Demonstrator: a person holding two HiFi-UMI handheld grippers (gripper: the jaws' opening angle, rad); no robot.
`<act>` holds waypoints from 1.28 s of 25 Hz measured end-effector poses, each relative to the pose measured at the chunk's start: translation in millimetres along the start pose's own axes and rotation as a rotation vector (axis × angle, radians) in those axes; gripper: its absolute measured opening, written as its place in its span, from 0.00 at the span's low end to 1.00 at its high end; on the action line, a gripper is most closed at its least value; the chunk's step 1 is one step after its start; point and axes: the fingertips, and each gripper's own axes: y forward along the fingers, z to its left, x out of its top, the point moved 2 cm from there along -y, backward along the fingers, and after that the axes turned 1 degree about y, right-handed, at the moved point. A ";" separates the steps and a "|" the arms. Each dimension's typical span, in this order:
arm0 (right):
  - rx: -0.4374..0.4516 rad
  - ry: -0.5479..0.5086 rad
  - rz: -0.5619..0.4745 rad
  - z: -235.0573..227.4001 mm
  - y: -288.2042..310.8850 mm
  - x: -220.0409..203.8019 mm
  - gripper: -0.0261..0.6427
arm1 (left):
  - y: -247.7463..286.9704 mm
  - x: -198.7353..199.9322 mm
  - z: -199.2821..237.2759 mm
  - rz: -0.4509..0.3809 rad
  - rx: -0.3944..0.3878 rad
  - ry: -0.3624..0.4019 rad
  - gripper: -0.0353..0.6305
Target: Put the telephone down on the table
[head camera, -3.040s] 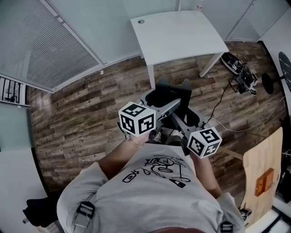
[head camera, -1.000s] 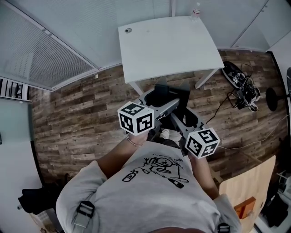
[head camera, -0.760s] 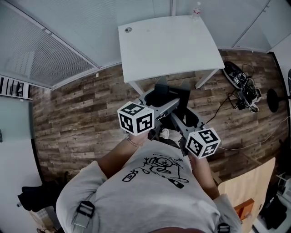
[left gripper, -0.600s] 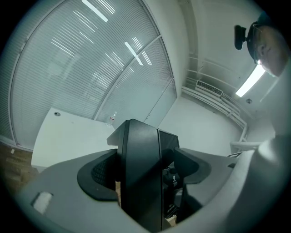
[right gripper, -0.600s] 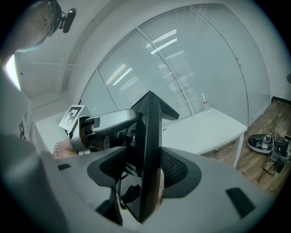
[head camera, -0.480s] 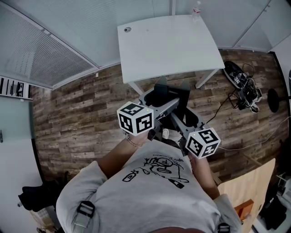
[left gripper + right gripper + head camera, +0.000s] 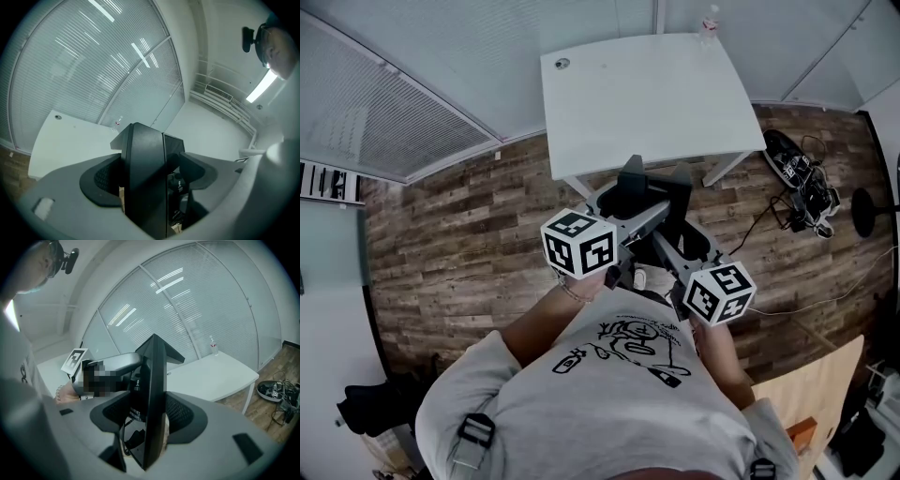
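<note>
The telephone is made of black plastic, matt on its casing and glossy on one face. The left gripper is moulded in smooth matt grey plastic, with dimpled black pads. The table is finished in smooth matt white, and the floor is laid in grained wood planks.

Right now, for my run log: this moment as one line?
left gripper: shut on phone | right gripper: shut on phone | phone: held in air, short of table | set-down: not yet done
</note>
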 end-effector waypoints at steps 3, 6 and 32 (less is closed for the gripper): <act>0.001 -0.001 0.011 -7.4 14.4 10.4 0.37 | 8.6 11.4 12.8 -0.003 0.001 -0.007 0.60; 0.004 -0.006 0.023 -14.8 30.6 22.3 0.37 | 17.5 24.3 27.3 -0.009 0.002 -0.016 0.60; 0.028 -0.047 0.074 -34.4 242.8 134.8 0.37 | 49.5 173.8 211.8 -0.059 0.022 -0.060 0.60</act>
